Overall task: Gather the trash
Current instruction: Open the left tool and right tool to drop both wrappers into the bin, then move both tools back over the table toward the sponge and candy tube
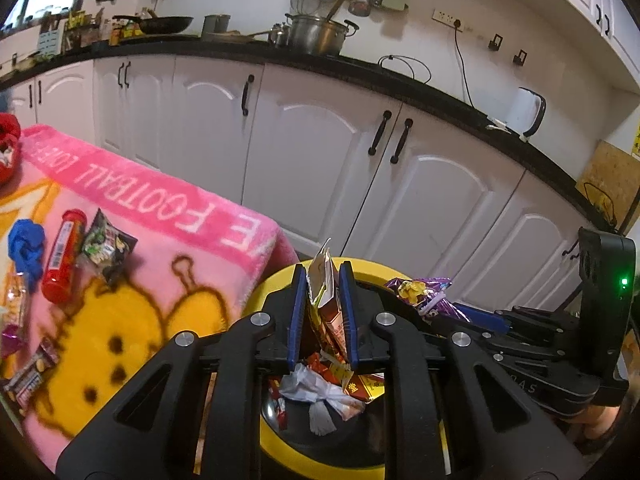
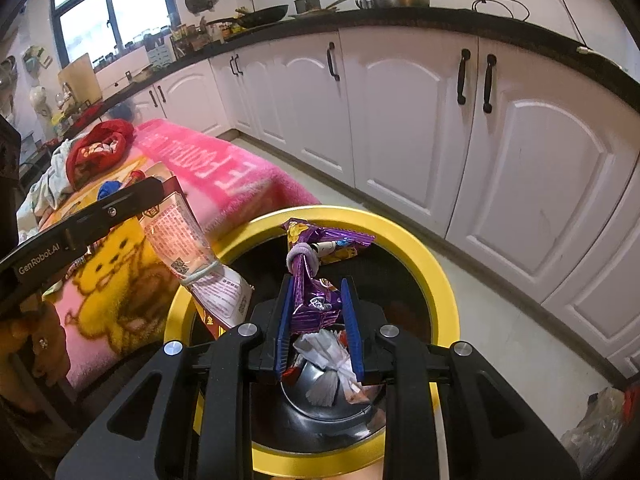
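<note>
Crinkly foil packets [image 1: 326,300] [image 2: 310,292] clamped above round yellow-rimmed bin [image 2: 436,272].

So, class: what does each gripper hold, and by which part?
The left gripper pinches a red-and-gold snack packet near its middle. The right gripper clamps a purple wrapper by its lower body, below the hair tie.

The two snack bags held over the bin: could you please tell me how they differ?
The purple snack bag is tied with a lilac hair band; the red-and-gold snack bag has a pale elastic. The right gripper holds the purple one, the left gripper the red-and-gold. Both hang above the yellow-rimmed bin.
</note>
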The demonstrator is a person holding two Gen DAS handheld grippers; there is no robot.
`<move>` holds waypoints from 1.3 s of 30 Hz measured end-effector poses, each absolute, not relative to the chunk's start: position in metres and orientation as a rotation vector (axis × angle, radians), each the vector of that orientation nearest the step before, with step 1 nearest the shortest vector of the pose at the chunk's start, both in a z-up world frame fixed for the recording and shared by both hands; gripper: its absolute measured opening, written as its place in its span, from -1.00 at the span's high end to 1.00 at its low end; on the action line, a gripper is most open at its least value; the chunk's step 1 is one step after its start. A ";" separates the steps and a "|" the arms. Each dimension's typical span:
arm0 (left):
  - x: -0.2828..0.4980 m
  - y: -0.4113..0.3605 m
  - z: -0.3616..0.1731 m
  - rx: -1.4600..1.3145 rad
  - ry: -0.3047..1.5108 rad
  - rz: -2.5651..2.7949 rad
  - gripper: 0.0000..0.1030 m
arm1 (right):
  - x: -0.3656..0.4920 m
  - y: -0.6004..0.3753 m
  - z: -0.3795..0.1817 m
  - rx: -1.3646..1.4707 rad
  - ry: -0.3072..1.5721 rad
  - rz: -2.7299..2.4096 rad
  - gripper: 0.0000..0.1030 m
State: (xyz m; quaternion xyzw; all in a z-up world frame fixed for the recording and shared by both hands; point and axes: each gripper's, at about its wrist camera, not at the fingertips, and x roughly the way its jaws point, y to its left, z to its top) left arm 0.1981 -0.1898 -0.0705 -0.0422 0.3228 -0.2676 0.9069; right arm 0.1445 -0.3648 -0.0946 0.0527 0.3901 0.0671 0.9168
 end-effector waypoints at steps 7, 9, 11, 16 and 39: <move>0.206 -0.188 -0.085 -0.100 0.736 -0.542 0.38 | 0.148 -0.368 -0.102 0.133 0.831 0.123 0.32; 0.206 -0.184 -0.087 -0.112 0.752 -0.537 0.17 | 0.147 -0.370 -0.102 0.140 0.829 0.115 0.29; 0.205 -0.180 -0.088 -0.115 0.757 -0.528 0.04 | 0.147 -0.371 -0.101 0.144 0.826 0.113 0.27; 0.198 -0.164 -0.079 -0.118 0.736 -0.484 -0.44 | 0.145 -0.371 -0.096 0.148 0.806 0.110 0.17; 0.146 -0.082 -0.013 -0.110 0.540 -0.299 -0.79 | 0.121 -0.323 -0.025 0.060 0.616 0.164 -0.40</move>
